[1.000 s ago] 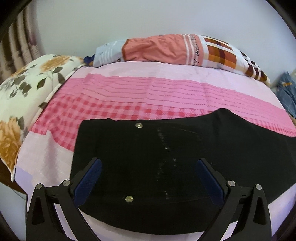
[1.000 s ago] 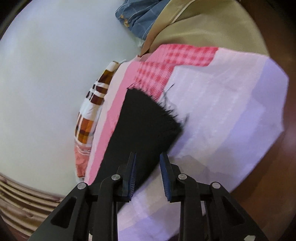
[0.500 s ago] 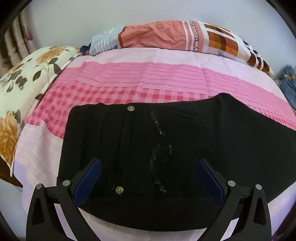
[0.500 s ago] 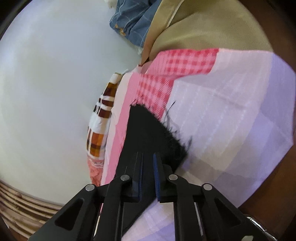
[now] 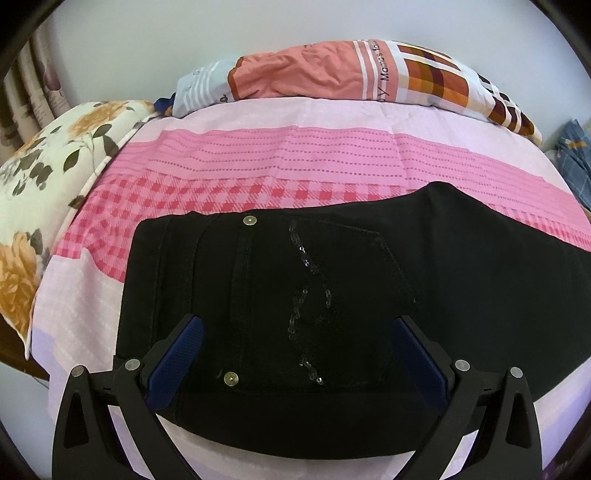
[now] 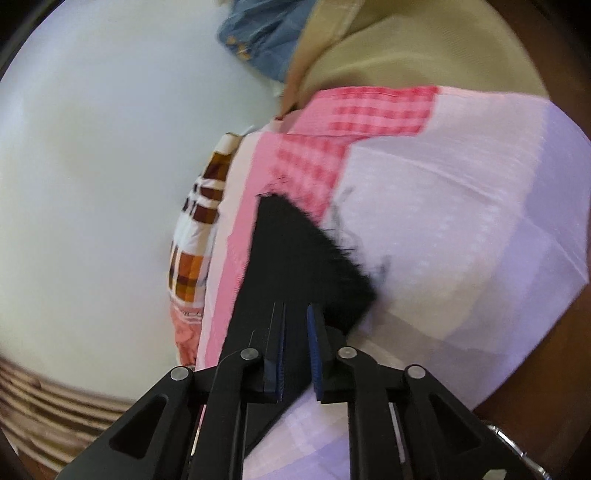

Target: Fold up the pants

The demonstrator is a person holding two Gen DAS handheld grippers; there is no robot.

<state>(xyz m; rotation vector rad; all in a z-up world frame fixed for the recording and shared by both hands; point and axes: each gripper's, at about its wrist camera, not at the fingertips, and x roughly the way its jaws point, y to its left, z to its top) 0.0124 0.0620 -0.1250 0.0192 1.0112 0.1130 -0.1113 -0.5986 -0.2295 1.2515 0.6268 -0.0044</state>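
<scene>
**On the bed: black pants flat, one leg end nipped by the right tool**

Across the left wrist view, the black pants [image 5: 332, 295] lie flat on the bed [image 5: 332, 162], which wears a sheet banded in pink, red check and pale lilac. The waistband end sits toward the left of the frame, with two metal rivets and a back pocket trimmed in dark sequins; the stitching is hard to make out against the black cloth. The leg runs off to the right and is cut off by the frame edge. The left tool [image 5: 295, 332] hovers over the seat of the pants with its blue-padded fingers spread wide and nothing between them; whether the tips touch the cloth cannot be told. A floral pillow [image 5: 44, 192] lies at the left edge of the bed and a patchwork pillow [image 5: 351, 74] along the far side, by the wall. Blue cloth at the far right is only partly visible.

Through the right wrist view, which is tilted and somewhat blurred, the frayed leg end of the pants [image 6: 295, 258] lies on the lilac part of the sheet. The right tool [image 6: 295, 321] is nearly closed, its pads set on either side of black fabric near the hem. The near part of the leg is hidden behind the tool's black arms. Tan cloth [image 6: 388, 48] and a blue garment [image 6: 258, 33] show beyond the bed, both cropped.
</scene>
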